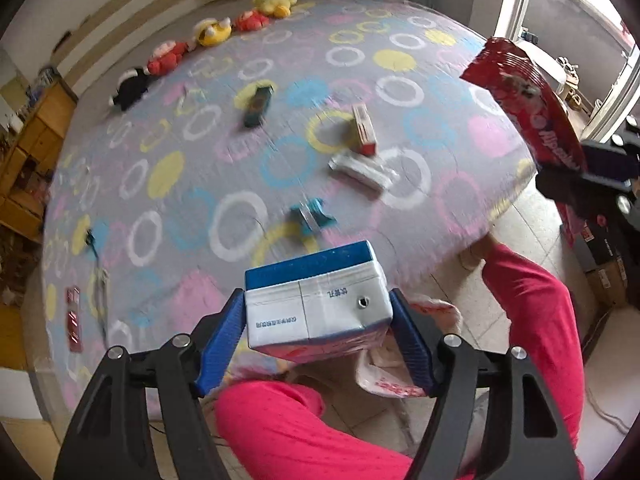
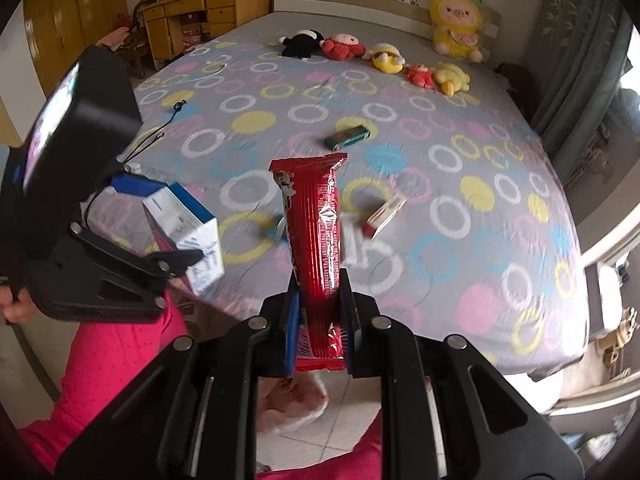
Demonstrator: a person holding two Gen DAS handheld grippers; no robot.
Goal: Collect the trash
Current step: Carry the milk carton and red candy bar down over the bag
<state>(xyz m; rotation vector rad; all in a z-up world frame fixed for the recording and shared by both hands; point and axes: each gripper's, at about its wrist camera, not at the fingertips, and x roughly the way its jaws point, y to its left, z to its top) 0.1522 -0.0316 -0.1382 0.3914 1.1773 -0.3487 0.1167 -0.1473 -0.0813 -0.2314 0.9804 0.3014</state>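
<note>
Left tool [image 1: 318,332]: clamps milk carton [image 1: 316,300]; right tool [image 2: 320,332]: pinches red wrapper [image 2: 316,232]. Step: carrying. Next: release over plastic bag [image 1: 384,368].

A blue-and-white carton [image 1: 316,300] is held upright above the bed's near edge; a long red wrapper [image 2: 316,240] stands on end to its right.

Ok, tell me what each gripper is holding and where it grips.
The left gripper holds a blue and white carton by its two side walls. The right gripper is shut on the lower end of a red snack wrapper.
</note>
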